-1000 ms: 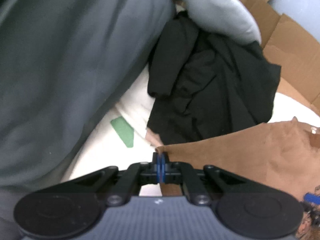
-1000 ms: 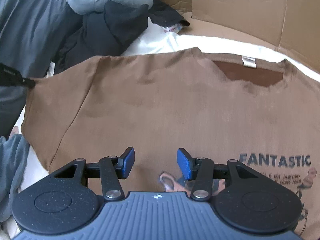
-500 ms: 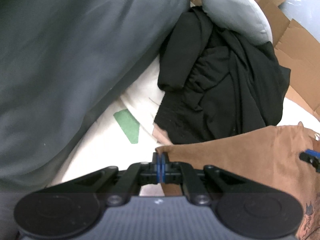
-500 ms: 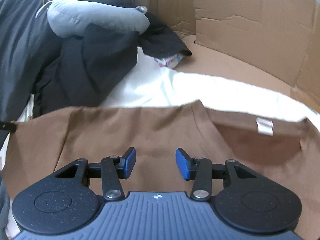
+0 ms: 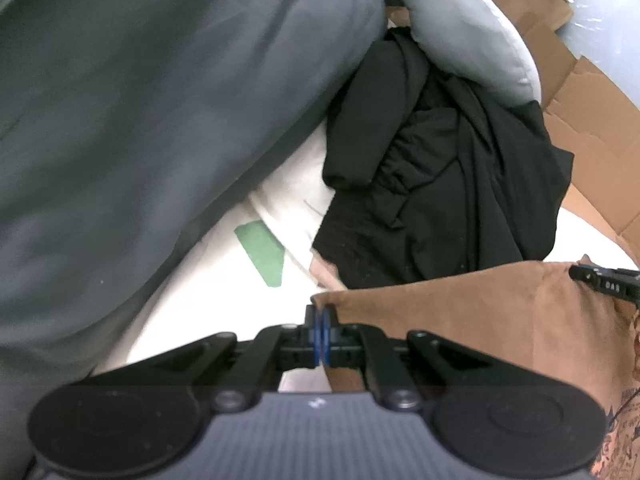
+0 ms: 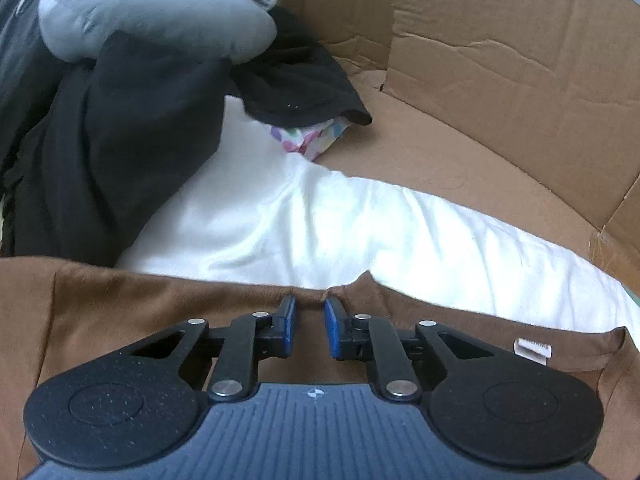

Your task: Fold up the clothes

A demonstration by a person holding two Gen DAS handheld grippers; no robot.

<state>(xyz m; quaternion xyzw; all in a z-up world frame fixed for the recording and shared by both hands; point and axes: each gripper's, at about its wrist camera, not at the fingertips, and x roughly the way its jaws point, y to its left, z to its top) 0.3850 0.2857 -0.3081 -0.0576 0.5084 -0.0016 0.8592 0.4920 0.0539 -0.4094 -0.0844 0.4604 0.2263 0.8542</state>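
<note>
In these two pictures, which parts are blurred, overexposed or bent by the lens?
Left wrist view: the grey fabric close to the lens is soft and blurred, the white sheet partly washed out. Right wrist view: the white sheet glares bright, and the cardboard wall curves from fisheye distortion.

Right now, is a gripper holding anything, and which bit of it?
The left gripper is shut on the brown shirt, pinching a corner of its edge. The right gripper is open over the shirt's top edge, holding nothing.
</note>
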